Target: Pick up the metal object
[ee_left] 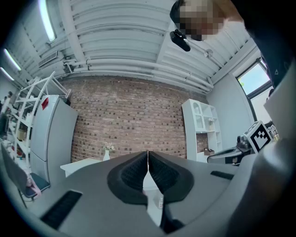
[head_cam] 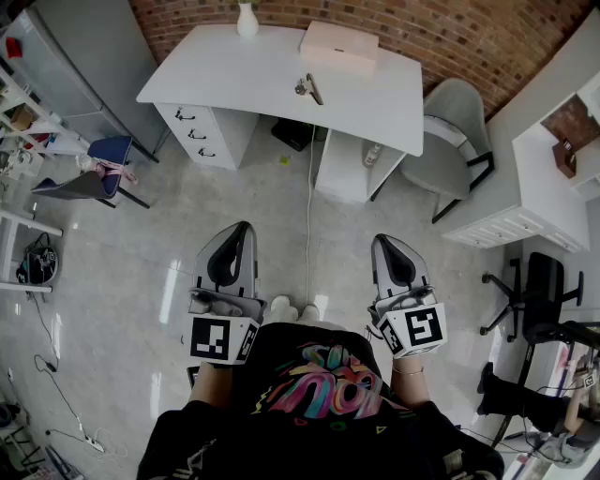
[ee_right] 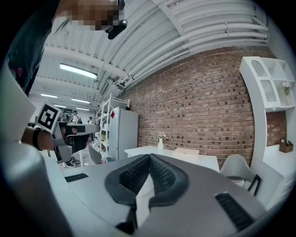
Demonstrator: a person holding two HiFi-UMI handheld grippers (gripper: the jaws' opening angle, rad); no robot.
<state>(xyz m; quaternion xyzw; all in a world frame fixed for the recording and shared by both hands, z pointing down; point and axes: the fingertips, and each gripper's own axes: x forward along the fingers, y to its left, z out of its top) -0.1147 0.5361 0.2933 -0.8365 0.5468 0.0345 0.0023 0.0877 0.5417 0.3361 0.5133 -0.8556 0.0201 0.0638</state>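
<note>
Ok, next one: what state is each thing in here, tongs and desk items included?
left tongs: shut, empty.
right tongs: shut, empty.
metal object: lying on the desk, untouched.
box: closed, on the desk.
vase: upright.
drawers: shut.

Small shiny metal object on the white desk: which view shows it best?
Head view: the small shiny metal object lies in plain sight on the white desk. Both gripper views show the desk; the object cannot be made out.
</note>
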